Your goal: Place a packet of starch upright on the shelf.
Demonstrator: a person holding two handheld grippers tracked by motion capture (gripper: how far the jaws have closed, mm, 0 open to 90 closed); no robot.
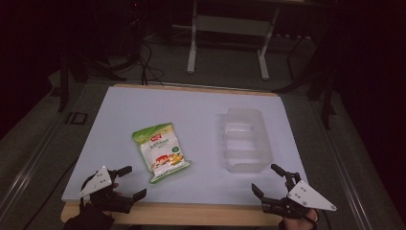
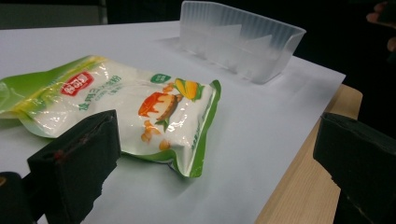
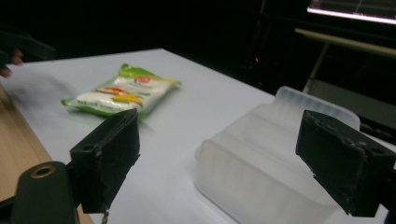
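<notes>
A green and white snack bag (image 1: 160, 151) lies flat on the white table (image 1: 191, 120), left of centre. To its right stands a clear plastic tray (image 1: 244, 139), empty. My left gripper (image 1: 129, 183) rests open at the table's front left corner, its jaws pointing toward the snack bag (image 2: 116, 105) with nothing between them. At the front right corner my right gripper (image 1: 269, 178) is open, just short of the near end of the tray (image 3: 261, 163). The bag (image 3: 121, 95) lies farther off in the right gripper view. The tray (image 2: 240, 39) stands behind the bag in the left gripper view.
The table's wooden front edge (image 1: 191, 213) runs beneath both grippers. A metal frame (image 1: 230, 33) and cables (image 1: 143, 62) sit on the dark floor behind the table. Bare white surface lies between the bag and the tray.
</notes>
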